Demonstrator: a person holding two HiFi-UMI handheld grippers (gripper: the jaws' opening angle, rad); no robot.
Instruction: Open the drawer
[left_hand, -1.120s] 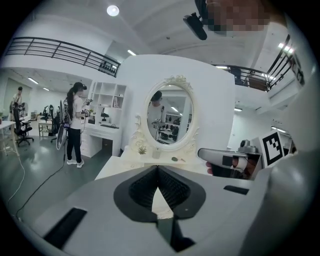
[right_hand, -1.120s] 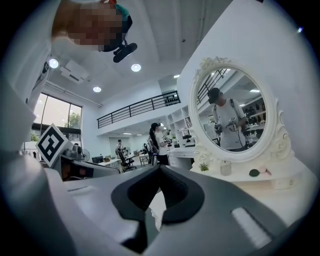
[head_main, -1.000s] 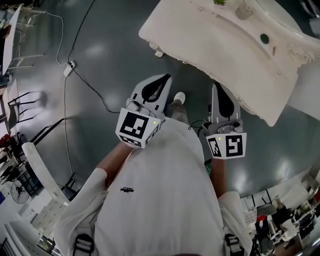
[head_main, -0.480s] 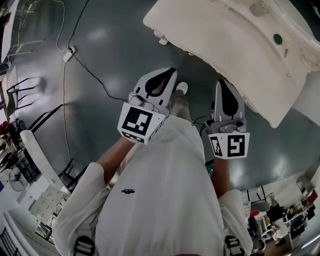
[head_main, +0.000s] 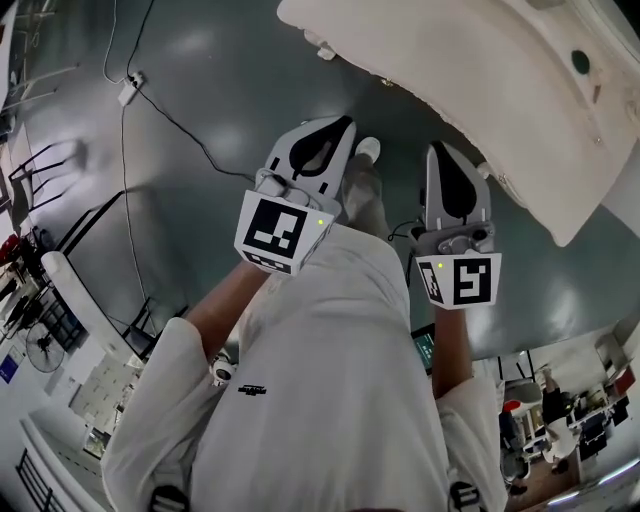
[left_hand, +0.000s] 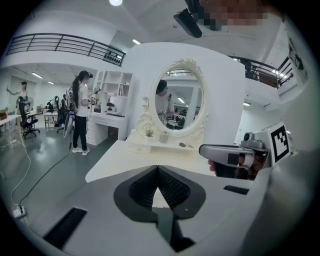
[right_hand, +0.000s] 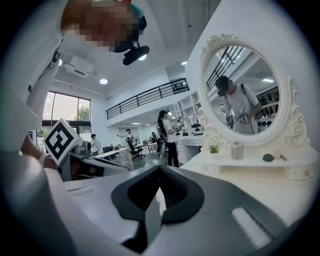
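A white dressing table (head_main: 480, 90) fills the top right of the head view, with small knobs (head_main: 385, 81) along its near side; no drawer front shows plainly there. Its oval mirror (left_hand: 181, 102) and a low shelf with small drawers (left_hand: 142, 148) stand at the table's back. My left gripper (head_main: 335, 125) is held in front of my torso, short of the table's edge, shut and empty (left_hand: 158, 167). My right gripper (head_main: 440, 150) hangs beside it, closer to the table's edge, also shut with nothing in it (right_hand: 160, 167).
A black cable runs across the dark floor to a power strip (head_main: 128, 88) at the upper left. Chairs (head_main: 40, 180) and white racks line the left side. A person (left_hand: 80, 112) stands by white shelving to the left of the table. My shoe (head_main: 367, 150) shows between the grippers.
Both grippers have sunk a little, still shut and side by side. The table has slid toward the top right of the head view.
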